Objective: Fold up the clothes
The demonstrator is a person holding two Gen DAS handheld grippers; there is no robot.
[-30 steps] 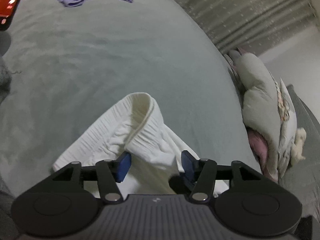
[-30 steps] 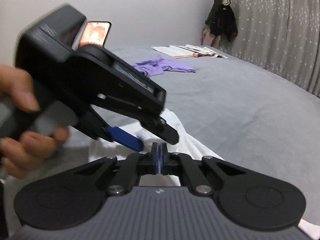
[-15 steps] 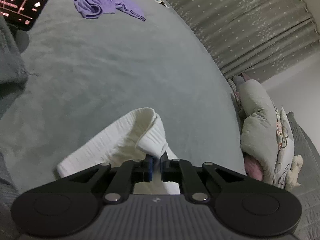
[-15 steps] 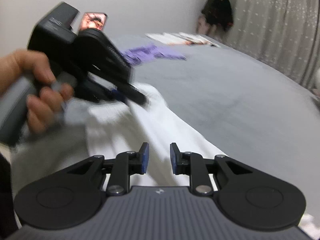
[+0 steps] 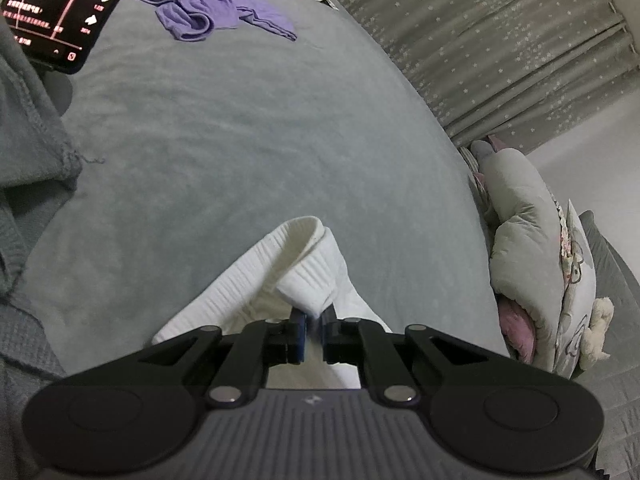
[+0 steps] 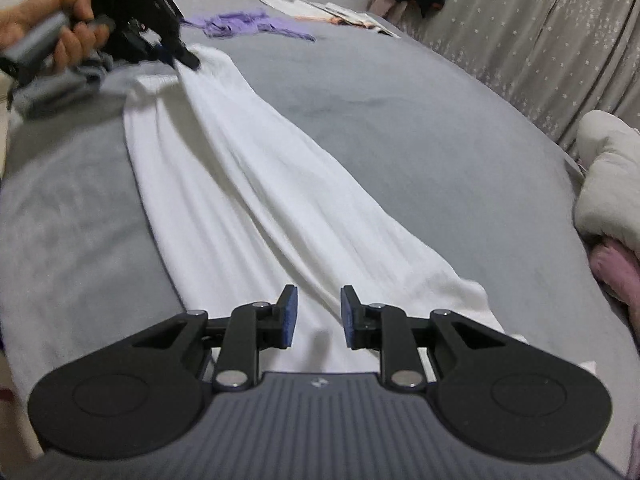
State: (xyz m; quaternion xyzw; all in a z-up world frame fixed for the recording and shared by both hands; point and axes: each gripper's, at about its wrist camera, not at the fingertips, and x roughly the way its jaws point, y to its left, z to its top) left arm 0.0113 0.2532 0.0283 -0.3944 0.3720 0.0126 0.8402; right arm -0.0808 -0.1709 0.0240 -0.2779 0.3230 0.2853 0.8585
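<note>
- The left hand-held gripper [image 5: 313, 334] is clenched on the ribbed end of the white garment [image 6: 256, 184]; it should keep this pinch firm.
- The right hand-held gripper [image 6: 316, 316] is released above the other end, which lies on the bed [image 6: 400, 120]; grasp there, then pull flat.

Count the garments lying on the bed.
2: the white garment stretched across the near side, one end pinched in the left claw; the purple garment crumpled at the far side. Others may be hidden.

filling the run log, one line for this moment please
left gripper: shut on white garment waistband | right gripper: open over garment's far end | purple garment: unfolded
</note>
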